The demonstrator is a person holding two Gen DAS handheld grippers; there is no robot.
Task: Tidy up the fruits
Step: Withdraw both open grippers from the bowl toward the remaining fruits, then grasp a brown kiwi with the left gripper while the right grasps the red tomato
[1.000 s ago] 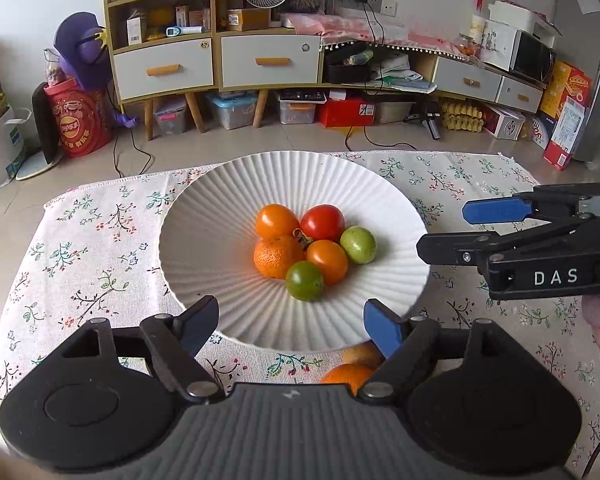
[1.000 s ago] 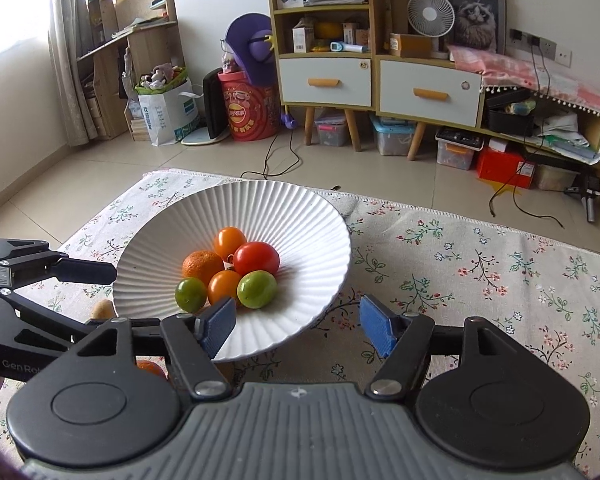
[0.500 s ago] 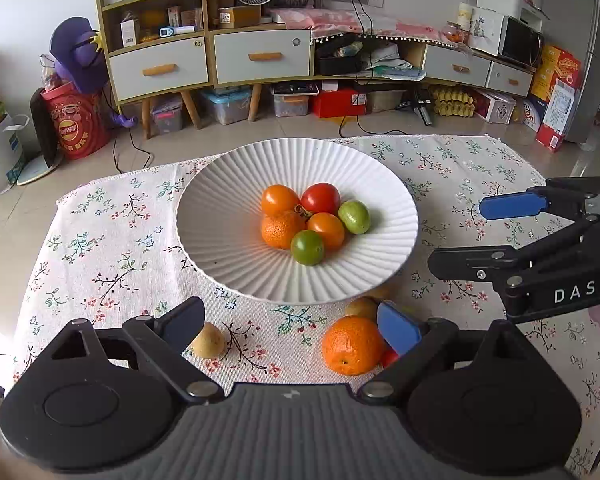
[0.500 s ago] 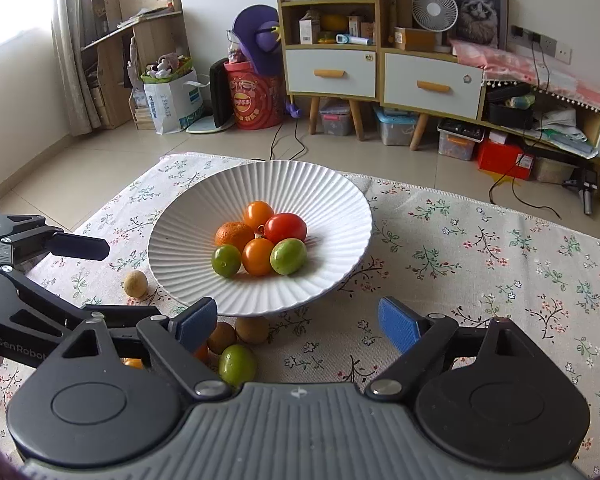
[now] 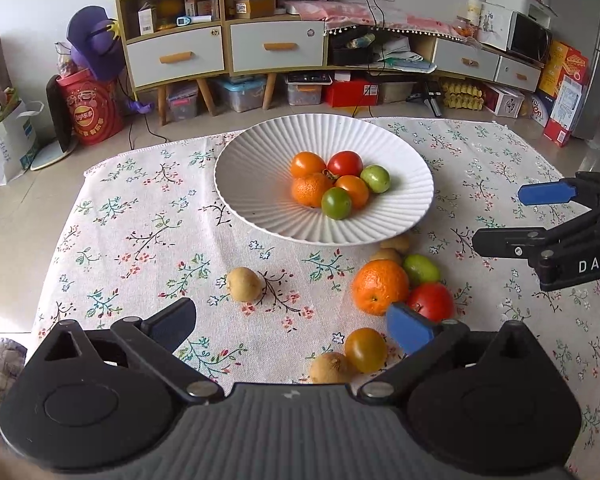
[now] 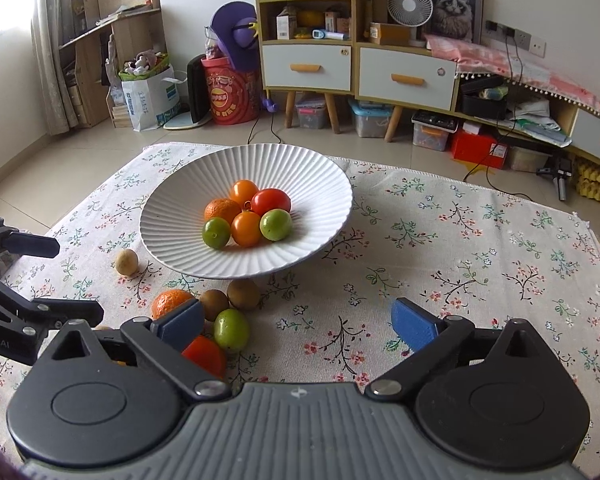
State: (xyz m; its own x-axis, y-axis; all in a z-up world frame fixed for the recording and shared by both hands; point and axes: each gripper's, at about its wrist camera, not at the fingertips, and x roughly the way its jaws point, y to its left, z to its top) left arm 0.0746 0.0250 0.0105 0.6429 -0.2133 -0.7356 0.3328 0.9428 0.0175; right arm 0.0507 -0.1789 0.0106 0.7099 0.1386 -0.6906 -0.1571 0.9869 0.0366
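Both wrist views look down, near, sharing the fruit bowl.

Floral tablecloth on floor; on cloth: white ribbed bowl, loose fruits beside it.

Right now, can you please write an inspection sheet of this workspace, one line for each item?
Surface: floral cloth, lying flat.
Job's things: white bowl holds six fruits; loose on the cloth are an orange, red tomato, green fruit, yellow tomato and five small brown fruits, one apart.
Clutter: nothing seen on the cloth.
Grippers: left claw and right claw are opening, with nothing gripped.
Cables: black cords on the floor beyond the cloth.
Surroundings: cabinets, fan, storage boxes.
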